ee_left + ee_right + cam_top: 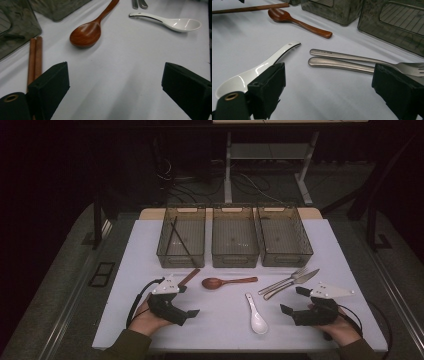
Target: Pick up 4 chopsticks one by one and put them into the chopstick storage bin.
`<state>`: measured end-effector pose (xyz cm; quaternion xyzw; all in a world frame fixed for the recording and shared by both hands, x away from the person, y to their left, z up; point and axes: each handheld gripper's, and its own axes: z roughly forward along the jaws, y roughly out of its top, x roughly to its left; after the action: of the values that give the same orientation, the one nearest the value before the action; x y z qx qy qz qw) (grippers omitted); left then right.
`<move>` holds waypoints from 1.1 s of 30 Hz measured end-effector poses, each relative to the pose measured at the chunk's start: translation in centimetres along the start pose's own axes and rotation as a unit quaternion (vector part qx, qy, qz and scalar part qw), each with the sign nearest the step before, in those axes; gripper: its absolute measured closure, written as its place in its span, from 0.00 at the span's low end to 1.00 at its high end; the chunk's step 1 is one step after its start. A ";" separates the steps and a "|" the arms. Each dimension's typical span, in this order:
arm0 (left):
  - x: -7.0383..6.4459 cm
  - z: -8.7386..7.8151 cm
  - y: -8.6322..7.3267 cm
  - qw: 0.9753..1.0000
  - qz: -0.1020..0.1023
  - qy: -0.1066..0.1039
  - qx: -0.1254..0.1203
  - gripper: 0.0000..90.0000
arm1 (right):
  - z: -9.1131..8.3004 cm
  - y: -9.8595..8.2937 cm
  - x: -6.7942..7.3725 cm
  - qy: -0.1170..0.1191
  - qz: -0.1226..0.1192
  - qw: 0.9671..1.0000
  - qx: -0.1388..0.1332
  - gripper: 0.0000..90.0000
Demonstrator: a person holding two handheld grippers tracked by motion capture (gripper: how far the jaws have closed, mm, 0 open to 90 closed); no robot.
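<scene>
Both hands sit at the near edge of the tabletop, each holding a gripper, and we see both grippers released with jaws spread wide and nothing between them. Left gripper rests near the near-left corner; right gripper near the near-right corner. Between them lies the white ceramic spoon, bowl toward the near edge, handle pointing away. We note it is closer to the right gripper, well apart from the left.

In the right gripper view the white ceramic spoon's bowl passes just behind the left-hand jaw, not between the jaws. Fork and knife lie side by side ahead of the jaws, handles toward the middle; they run behind the right-hand jaw. We cannot tell whether it touches them.

In the left gripper view the brown chopsticks run alongside the left-hand jaw, outside the gap. Wooden spoon lies ahead of the jaws, apart from them, bowl toward the left gripper.

Three clear bins stand in a row along the far edge; the left one holds dark chopsticks.
</scene>
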<state>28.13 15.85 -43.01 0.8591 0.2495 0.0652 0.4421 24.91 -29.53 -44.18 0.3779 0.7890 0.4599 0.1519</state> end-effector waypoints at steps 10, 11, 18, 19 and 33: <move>2.3 -1.6 0.0 0.999 -0.028 0.035 -0.013 0.39 | 0.3 0.1 0.3 0.008 -0.004 1.000 0.010 0.13; 2.6 -1.8 -0.1 0.999 -0.034 0.040 -0.015 0.42 | 0.3 0.1 0.3 0.008 -0.005 1.000 0.011 0.13; 4.9 -2.7 -1.0 0.996 -0.051 0.074 -0.004 0.66 | 0.4 0.1 0.3 0.008 -0.006 1.000 0.013 0.13; 5.1 -2.8 -1.2 0.996 -0.048 0.078 0.000 0.69 | 0.4 0.1 0.3 0.007 -0.006 1.000 0.014 0.13; 6.3 -2.8 -2.5 0.995 -0.068 0.075 0.022 0.85 | 0.5 0.0 0.3 0.004 -0.010 1.000 0.019 0.13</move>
<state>31.76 22.19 -43.95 0.8424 0.3406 0.0939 0.4068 25.01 -29.05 -44.38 0.3710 0.8018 0.4451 0.1461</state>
